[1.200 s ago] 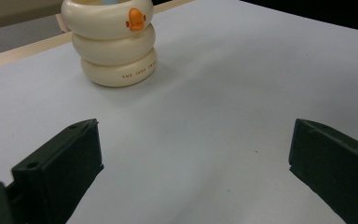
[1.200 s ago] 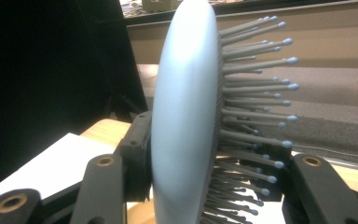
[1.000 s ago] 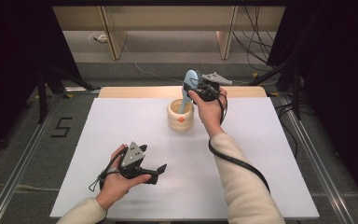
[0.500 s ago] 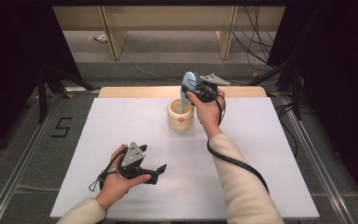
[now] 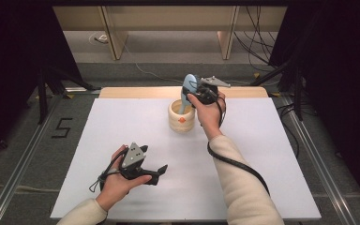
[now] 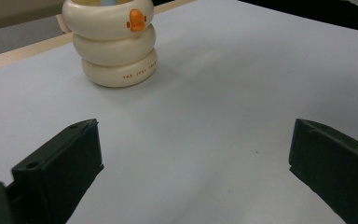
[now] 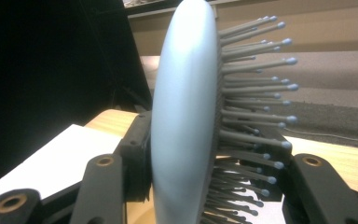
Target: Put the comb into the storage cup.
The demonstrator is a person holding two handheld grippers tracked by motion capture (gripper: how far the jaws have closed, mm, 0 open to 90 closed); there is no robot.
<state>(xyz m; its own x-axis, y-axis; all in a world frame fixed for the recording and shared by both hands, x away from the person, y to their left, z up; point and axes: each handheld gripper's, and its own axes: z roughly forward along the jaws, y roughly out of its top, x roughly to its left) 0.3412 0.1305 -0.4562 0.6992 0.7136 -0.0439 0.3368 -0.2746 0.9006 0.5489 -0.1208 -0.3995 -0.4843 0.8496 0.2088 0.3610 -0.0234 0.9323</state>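
Light blue hairbrush [image 5: 188, 89] clamped between jaws of right gripper [image 5: 198, 92], pads on back shell one side and bristle face the other; close-up in right gripper view [image 7: 184, 116] confirms squeeze across the head, bristles pointing right in that view. Brush upright, head above the cream ringed holder [image 5: 182, 117], lower end down inside the holder's mouth; handle depth inside hard to judge, probably not bottomed out. Holder standing on white table [image 5: 272, 154] near far edge, orange duck-bill mark facing the camera side; seen also in left gripper view [image 6: 112, 44] as three stacked rings, blue sliver visible at rim.

Right hand [image 5: 208, 110] reaching forward over the holder, wrist raised, gripper just behind the rim.

Left gripper [image 5: 155, 169] jaws spread wide, nothing between them, resting low on table near front edge, held in left hand [image 5: 119, 180], well apart from holder.
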